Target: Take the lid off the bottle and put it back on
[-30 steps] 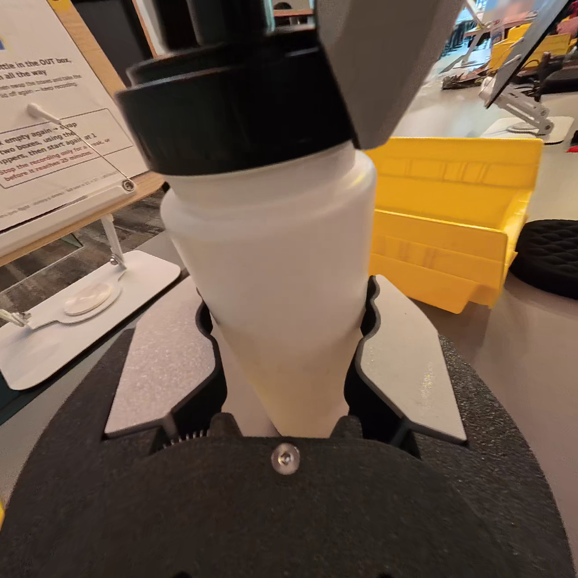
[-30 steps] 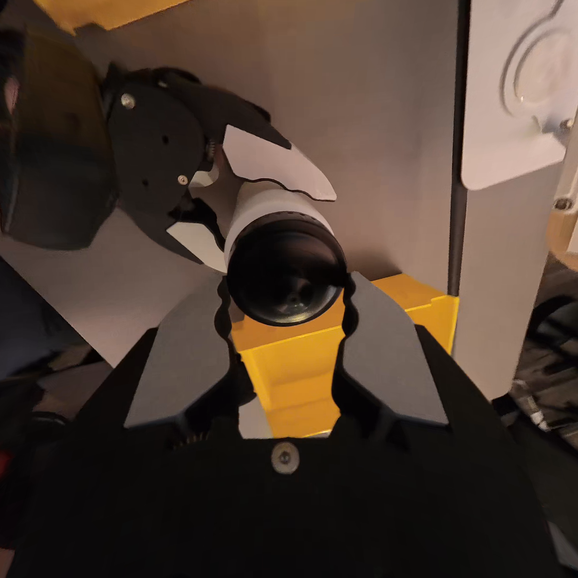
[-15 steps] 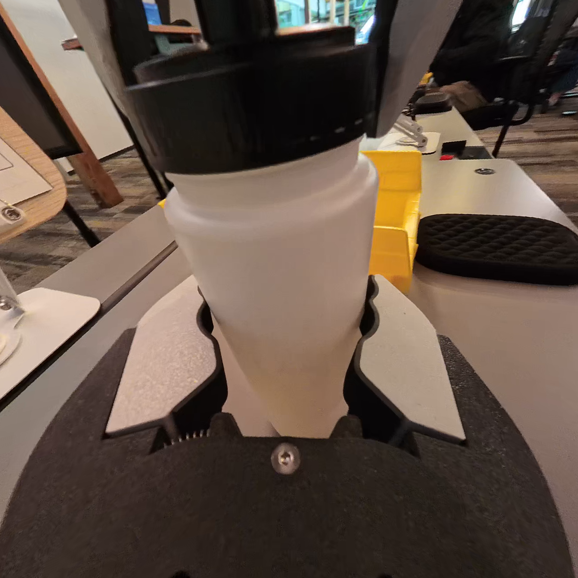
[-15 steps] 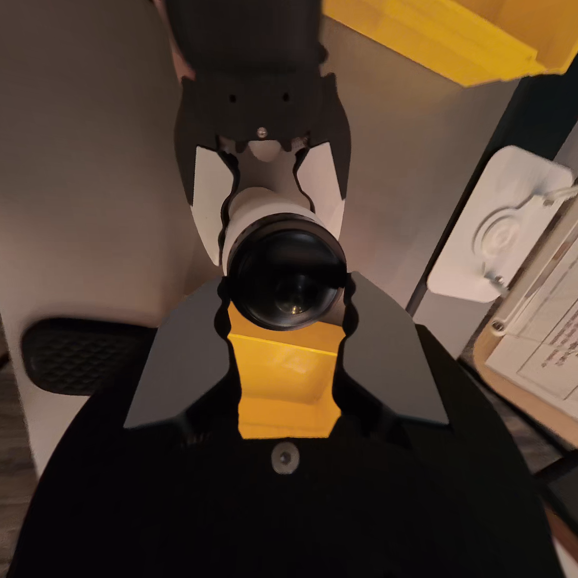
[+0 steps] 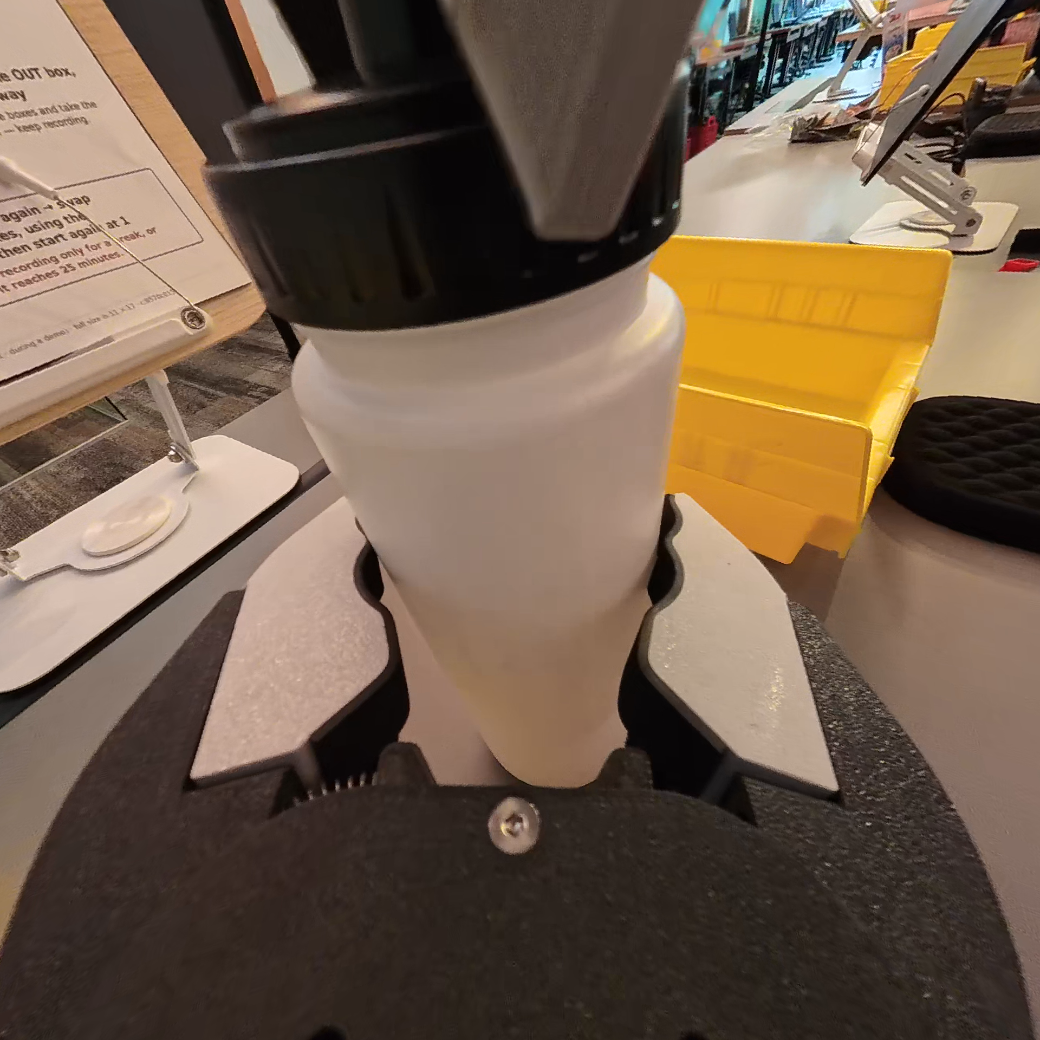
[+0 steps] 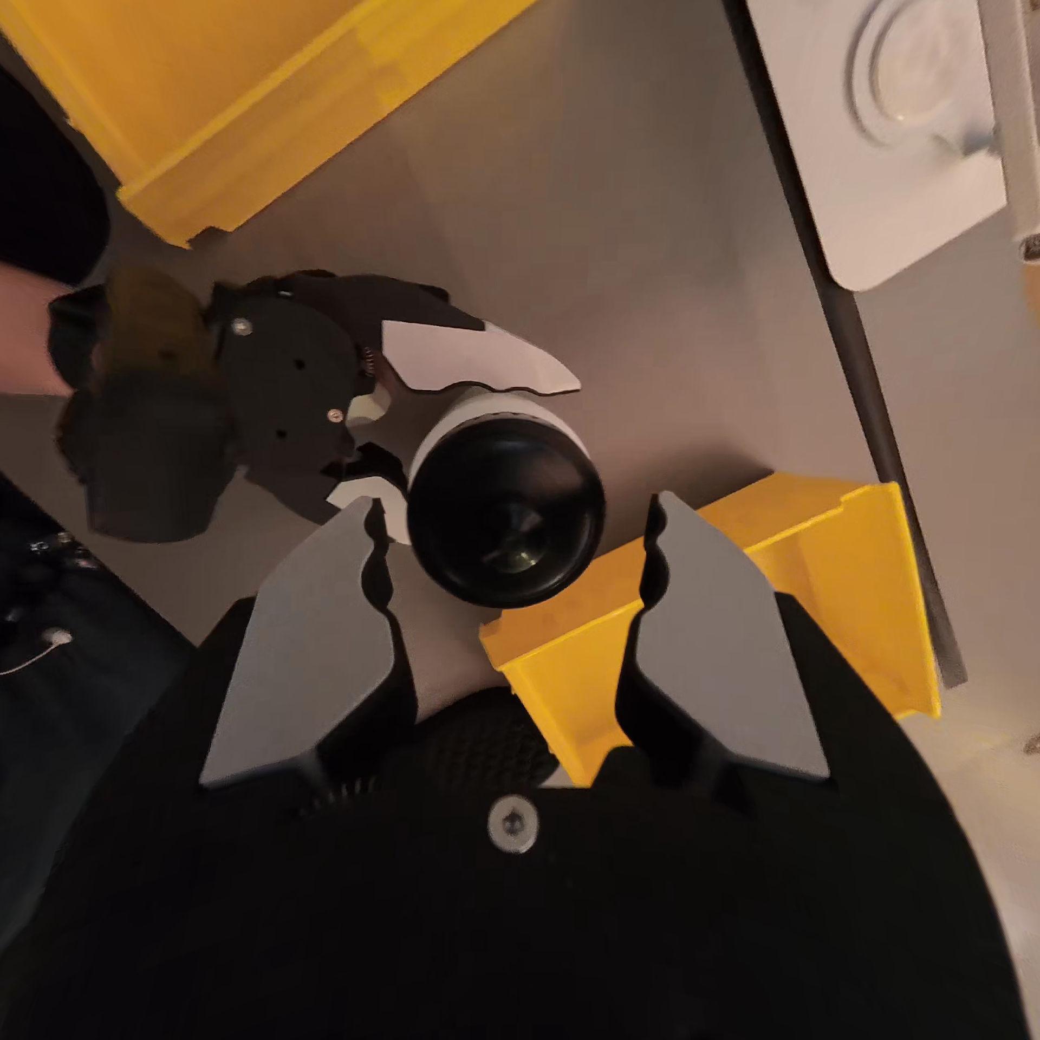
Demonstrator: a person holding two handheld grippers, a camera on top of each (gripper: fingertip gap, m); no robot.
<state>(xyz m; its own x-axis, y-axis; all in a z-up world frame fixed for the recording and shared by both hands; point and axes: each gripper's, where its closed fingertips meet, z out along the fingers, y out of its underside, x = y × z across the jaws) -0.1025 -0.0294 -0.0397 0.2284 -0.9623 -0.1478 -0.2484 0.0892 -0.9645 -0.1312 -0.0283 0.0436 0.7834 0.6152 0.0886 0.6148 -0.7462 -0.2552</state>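
Note:
A white bottle (image 5: pixel 495 478) with a black screw lid (image 5: pixel 394 225) stands upright in my left gripper (image 5: pixel 518 529), which is shut on the bottle's lower body. My right gripper (image 6: pixel 512 501) looks straight down on the lid (image 6: pixel 506 518). Its jaws are open on either side of the lid, with a small gap on each side. One grey finger (image 5: pixel 563 112) of the right gripper hangs in front of the lid in the left wrist view. The white bottle shoulder (image 6: pixel 489 408) and a left gripper finger (image 6: pixel 478 360) show below the lid.
A yellow bin (image 5: pixel 788 366) stands behind the bottle on the grey table (image 5: pixel 928 647), with a black mat (image 5: pixel 973 467) to its right. A sign board (image 5: pixel 84 197) on a white stand base (image 5: pixel 112 540) is at the left. A second yellow bin (image 6: pixel 225 84) lies farther off.
My right gripper was shut on the lid; its jaws have now opened and stand apart from it. The bottle has swung round with both grippers, and the left grip is unchanged.

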